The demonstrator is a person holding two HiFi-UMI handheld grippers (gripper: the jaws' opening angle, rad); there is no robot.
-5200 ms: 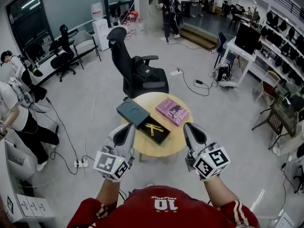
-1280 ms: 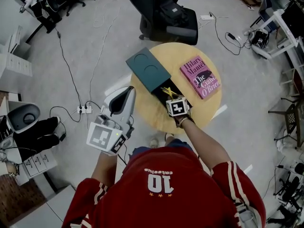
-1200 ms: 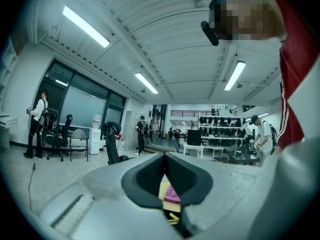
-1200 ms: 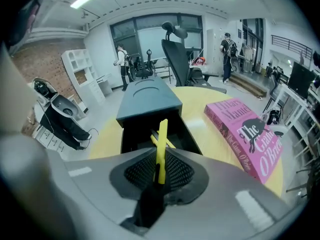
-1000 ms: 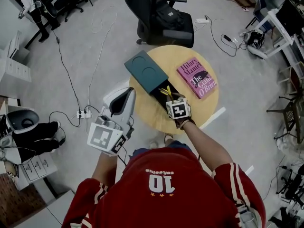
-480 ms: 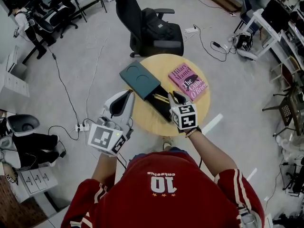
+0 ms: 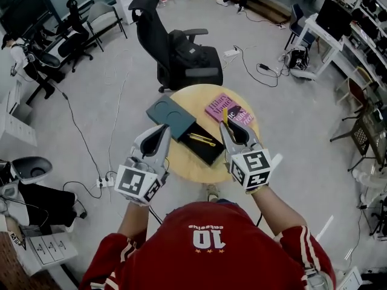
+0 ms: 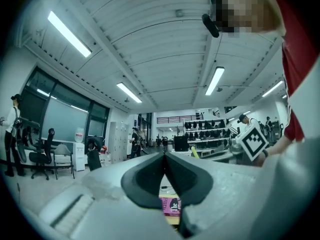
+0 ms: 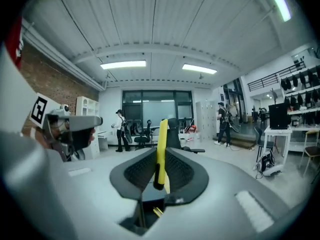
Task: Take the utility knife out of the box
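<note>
A black box [image 7: 207,151] lies open on the round wooden table [image 7: 187,175], its teal lid [image 7: 168,113] pushed off toward the far left. A yellow knife [image 7: 201,139] still lies inside. My right gripper [image 7: 225,126] hovers above the table's right half, shut on another yellow utility knife [image 7: 225,115] that sticks up past the fingertips. In the right gripper view that knife [image 9: 161,146] stands upright between the pads, with the box [image 9: 150,204] below. My left gripper [image 7: 164,129] hangs at the table's left edge, shut and empty; the left gripper view shows its jaws [image 8: 165,156] pressed together.
A pink book [image 7: 216,110] lies on the table's far right, partly behind the right gripper. A black office chair [image 7: 178,56] stands just beyond the table. Cables and a power strip [image 7: 106,180] lie on the floor at left. Other people stand at desks further off.
My right gripper has risen out of the box, carrying the yellow utility knife up above the table. The left gripper has lifted a little and stayed shut.
</note>
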